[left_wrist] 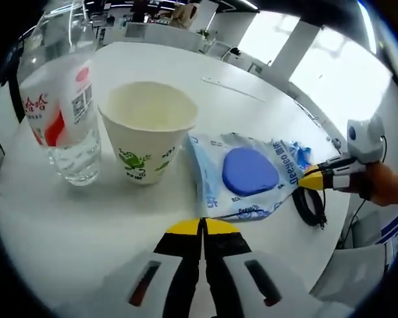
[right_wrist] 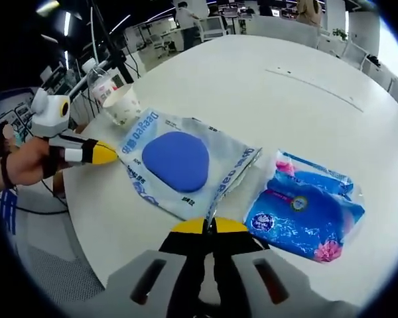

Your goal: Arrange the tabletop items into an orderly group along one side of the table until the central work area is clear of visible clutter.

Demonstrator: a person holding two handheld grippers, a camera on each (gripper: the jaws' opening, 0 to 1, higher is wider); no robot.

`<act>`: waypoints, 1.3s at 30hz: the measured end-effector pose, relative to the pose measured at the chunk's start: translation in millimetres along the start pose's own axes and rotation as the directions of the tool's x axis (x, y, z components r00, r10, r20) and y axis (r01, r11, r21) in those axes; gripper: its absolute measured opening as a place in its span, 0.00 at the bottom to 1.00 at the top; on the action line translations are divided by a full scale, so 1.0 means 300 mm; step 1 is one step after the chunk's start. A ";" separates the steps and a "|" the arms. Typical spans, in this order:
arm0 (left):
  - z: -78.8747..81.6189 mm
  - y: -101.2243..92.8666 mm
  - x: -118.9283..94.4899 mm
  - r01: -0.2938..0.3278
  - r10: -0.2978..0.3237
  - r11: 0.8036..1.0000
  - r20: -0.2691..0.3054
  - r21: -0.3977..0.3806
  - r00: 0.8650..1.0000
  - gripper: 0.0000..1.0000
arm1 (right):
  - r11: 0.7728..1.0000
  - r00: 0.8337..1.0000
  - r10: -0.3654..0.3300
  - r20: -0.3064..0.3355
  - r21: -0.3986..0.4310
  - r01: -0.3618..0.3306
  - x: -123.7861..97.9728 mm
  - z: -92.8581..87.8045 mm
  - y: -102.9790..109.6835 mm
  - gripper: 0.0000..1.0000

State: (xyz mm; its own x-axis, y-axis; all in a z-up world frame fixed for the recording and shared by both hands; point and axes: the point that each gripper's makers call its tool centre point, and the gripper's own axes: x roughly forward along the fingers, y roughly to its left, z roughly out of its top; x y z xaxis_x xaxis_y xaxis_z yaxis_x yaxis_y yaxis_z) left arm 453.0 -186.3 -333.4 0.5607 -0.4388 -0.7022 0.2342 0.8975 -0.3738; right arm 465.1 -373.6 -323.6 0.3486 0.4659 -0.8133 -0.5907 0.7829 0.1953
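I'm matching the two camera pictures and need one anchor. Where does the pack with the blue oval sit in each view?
Left gripper view: the pack lies right of centre, just right of the paper cup, above the closed jaws.
Right gripper view: the pack lies at centre, its near edge pinched in the closed jaws, left of the blue wipes pack.
Shared landmark: the paper cup, upper left in the right gripper view.

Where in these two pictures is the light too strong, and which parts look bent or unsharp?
Left gripper view: windows at upper right are blown out white; the table edge curves from fisheye distortion; the paper cup is sharp. Right gripper view: lighting is even, the blue packet shows small glare, and the background is slightly soft.
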 end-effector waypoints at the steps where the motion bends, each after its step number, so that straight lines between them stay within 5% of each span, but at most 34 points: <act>1: 0.005 0.001 0.002 -0.001 0.001 1.000 0.001 -0.001 1.000 0.00 | 1.000 1.000 0.000 0.000 0.001 0.000 0.003 0.005 -0.001 0.00; 39: 0.047 0.003 0.049 -0.018 0.018 1.000 -0.001 0.006 1.000 0.00 | 1.000 1.000 -0.003 0.014 0.018 0.002 0.032 0.047 -0.010 0.00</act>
State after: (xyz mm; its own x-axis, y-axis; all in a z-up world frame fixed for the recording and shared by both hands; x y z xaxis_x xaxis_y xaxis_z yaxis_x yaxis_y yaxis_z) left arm 472.5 -191.4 -335.5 0.5637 -0.4224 -0.7098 0.2284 0.9055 -0.3575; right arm 480.6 -365.7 -324.2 0.3607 0.4697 -0.8058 -0.5767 0.7913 0.2032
